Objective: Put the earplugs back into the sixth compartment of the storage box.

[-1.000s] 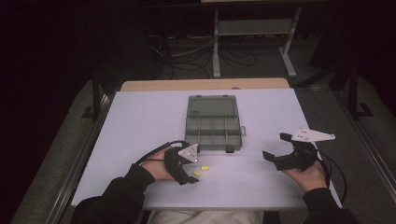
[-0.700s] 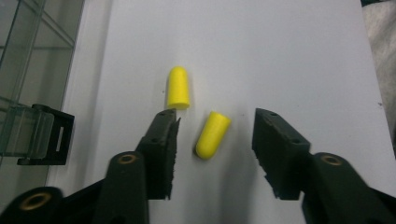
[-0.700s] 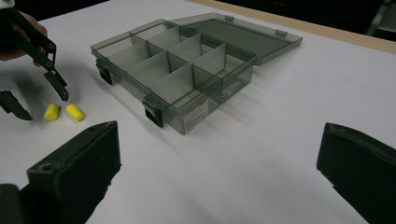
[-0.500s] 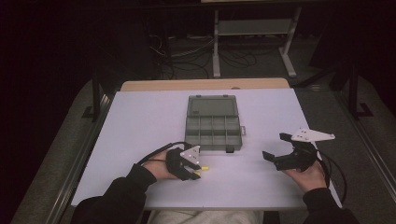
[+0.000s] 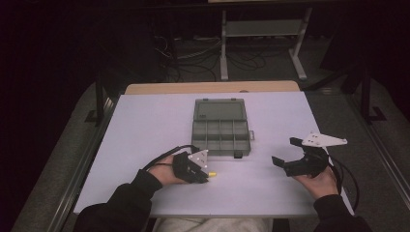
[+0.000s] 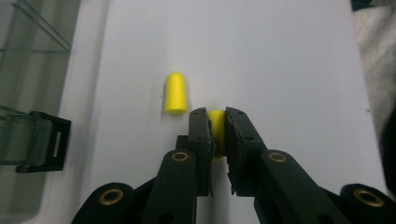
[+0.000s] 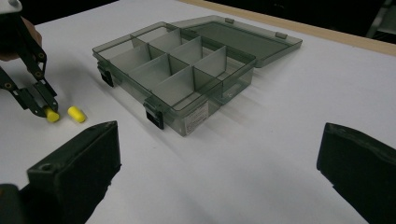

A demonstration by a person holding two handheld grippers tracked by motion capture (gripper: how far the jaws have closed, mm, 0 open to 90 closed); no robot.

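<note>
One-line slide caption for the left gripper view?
Left tongs shut on one yellow earplug on the white table; a second earplug lies beside them.

Left tool (image 6: 217, 133) clamped low at the table, right tool (image 5: 286, 153) spread wide, seemingly raised

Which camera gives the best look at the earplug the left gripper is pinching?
The left gripper view: the pinched earplug sits close up between the left gripper jaws, with the loose earplug beside it. The right gripper view shows it small at the far left. In the high view it is mostly hidden.
</note>
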